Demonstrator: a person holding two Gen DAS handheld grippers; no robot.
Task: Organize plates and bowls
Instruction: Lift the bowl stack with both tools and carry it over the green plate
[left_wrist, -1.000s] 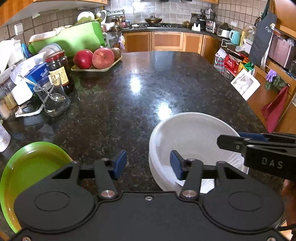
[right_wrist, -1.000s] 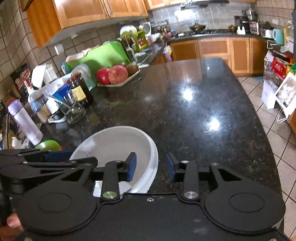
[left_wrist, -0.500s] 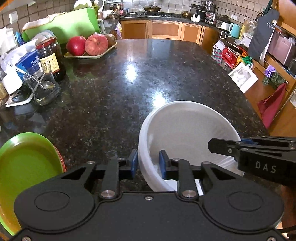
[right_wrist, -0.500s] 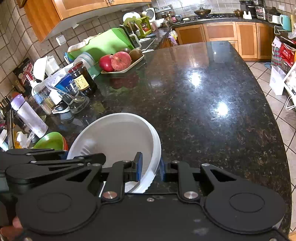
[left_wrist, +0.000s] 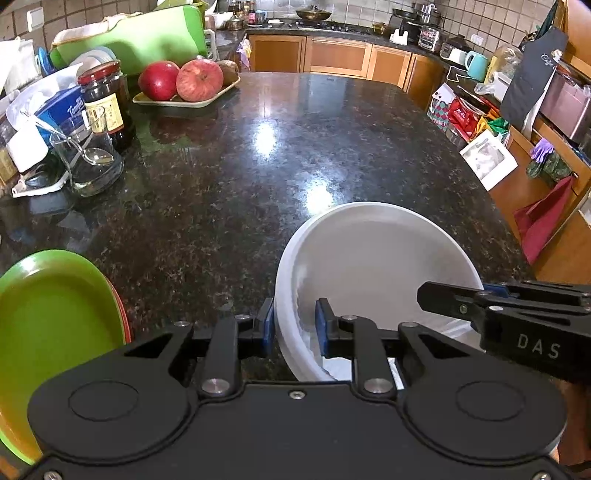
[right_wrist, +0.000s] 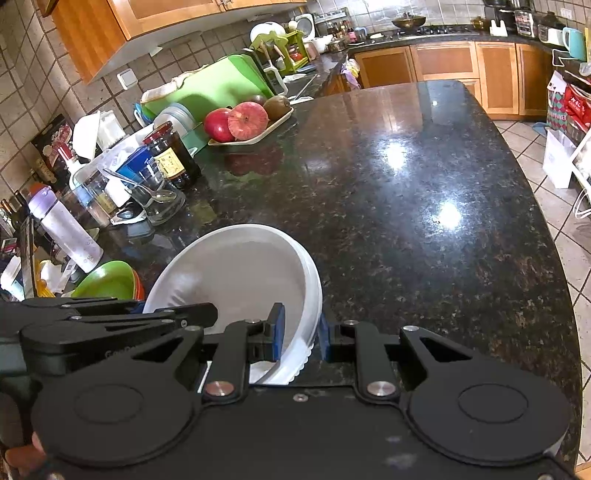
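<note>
A white bowl (left_wrist: 369, 258) sits on the dark granite counter near its front edge, with a second white rim showing just under its own. My left gripper (left_wrist: 294, 328) is closing on the bowl's near left rim: one blue pad lies outside the wall, the other inside, both against it. In the right wrist view the bowl (right_wrist: 240, 273) has my right gripper (right_wrist: 299, 334) shut on its near right rim. To the left lies a green plate (left_wrist: 48, 306) stacked on an orange one. That stack (right_wrist: 107, 282) also shows in the right wrist view.
A tray of apples (left_wrist: 184, 101), a dark jar (left_wrist: 105, 103) and a glass with a spoon (left_wrist: 88, 166) crowd the counter's left side. A plastic bottle (right_wrist: 66, 229) stands by the wall. The counter's edge (right_wrist: 554, 258) drops to a tiled floor at the right.
Both grippers went from open with the bowl's rim between their pads to closed on it. The bowl's near side seems tipped up a little. Neither hand has shifted.
</note>
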